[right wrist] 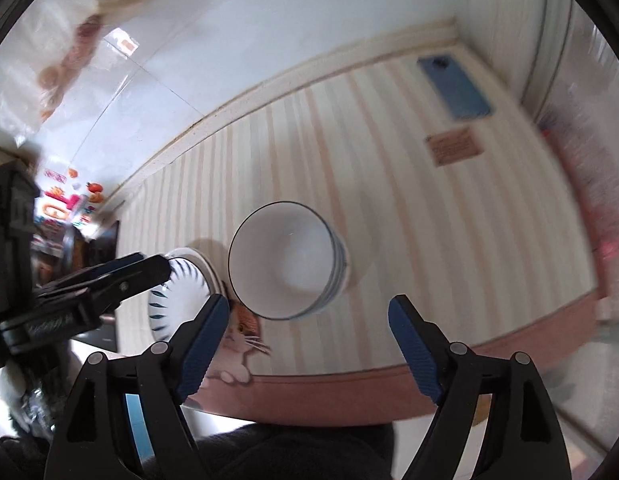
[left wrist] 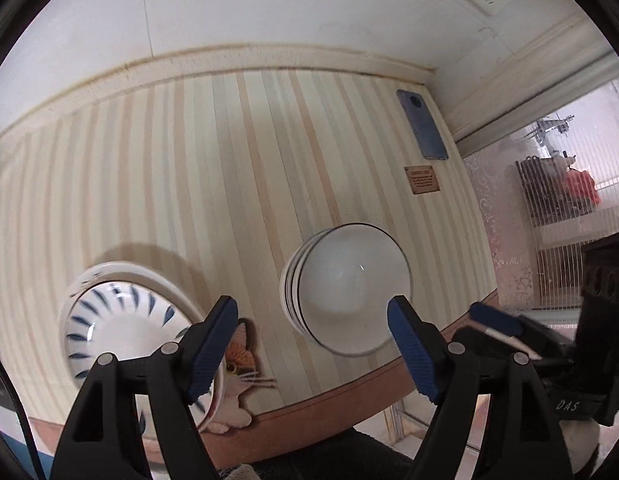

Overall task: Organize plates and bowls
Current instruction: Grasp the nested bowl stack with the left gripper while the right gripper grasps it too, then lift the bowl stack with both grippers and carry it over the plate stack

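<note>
Stacking round glossy bowls, striped mat, patterned plate

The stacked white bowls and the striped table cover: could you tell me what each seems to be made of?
Stacked white bowls: probably glazed ceramic or porcelain, smooth and glossy, with a small highlight inside and thin dark rim lines. Striped table cover: looks like wipeable vinyl or oilcloth, flat with a printed pattern, though cloth is possible.

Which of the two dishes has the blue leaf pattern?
The wide dish under the left hand-held gripper; the bowl stack beside it is plain white with thin dark rims.
</note>
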Demonstrator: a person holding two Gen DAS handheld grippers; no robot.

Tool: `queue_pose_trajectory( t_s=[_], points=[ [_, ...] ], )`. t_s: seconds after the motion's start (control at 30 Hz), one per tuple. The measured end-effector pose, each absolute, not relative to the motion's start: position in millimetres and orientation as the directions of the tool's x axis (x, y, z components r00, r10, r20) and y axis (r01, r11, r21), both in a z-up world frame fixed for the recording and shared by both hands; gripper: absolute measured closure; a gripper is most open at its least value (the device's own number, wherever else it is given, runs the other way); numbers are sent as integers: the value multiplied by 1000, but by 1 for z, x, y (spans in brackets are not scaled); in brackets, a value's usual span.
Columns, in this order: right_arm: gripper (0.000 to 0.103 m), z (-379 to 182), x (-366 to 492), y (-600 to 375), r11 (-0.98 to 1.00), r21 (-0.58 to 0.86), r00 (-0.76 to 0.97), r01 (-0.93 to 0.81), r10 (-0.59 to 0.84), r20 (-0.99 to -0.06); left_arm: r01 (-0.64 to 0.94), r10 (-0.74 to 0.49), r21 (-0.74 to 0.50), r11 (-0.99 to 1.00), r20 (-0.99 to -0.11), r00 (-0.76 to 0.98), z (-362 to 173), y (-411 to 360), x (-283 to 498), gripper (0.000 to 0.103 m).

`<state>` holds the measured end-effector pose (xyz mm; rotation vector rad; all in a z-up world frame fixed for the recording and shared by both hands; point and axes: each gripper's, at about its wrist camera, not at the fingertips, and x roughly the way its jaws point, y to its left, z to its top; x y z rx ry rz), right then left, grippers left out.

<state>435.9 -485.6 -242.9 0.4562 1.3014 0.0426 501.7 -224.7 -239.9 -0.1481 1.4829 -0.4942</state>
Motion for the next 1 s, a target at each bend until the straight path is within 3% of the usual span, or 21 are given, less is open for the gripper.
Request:
queue_pose_trajectory(
  t_s=[0.17, 0.47, 0.7, 0.83, 0.93, 1.0],
  points=[
    [19, -315, 461, -500, 816, 507, 224, 278, 458, -860, 265, -396, -403, 876, -915, -79, -287, -244, 523, 27],
    [19, -401, 476, -502, 726, 616, 155, 305, 600, -785, 224, -415, -462, 858, -881, -228, -346, -261, 541, 27],
    [17, -424, 481, -500, 700, 647, 150, 302, 635, -758, 103, -467, -515, 851, -831, -302, -371, -258, 543, 28],
    [19, -433, 484, -502, 664, 676, 163, 319, 664, -730, 109, -508, -562, 820, -801, -317, -373, -262, 541, 29],
    [29, -436, 484, -506, 660, 673, 164, 334, 662, -731, 116, -541, -599, 792, -778, -321, -372, -268, 537, 39],
    [32, -437, 483, -506, 664, 672, 175, 328, 656, -734, 147, -520, -578, 803, -799, -302, -368, -272, 534, 39]
  ],
)
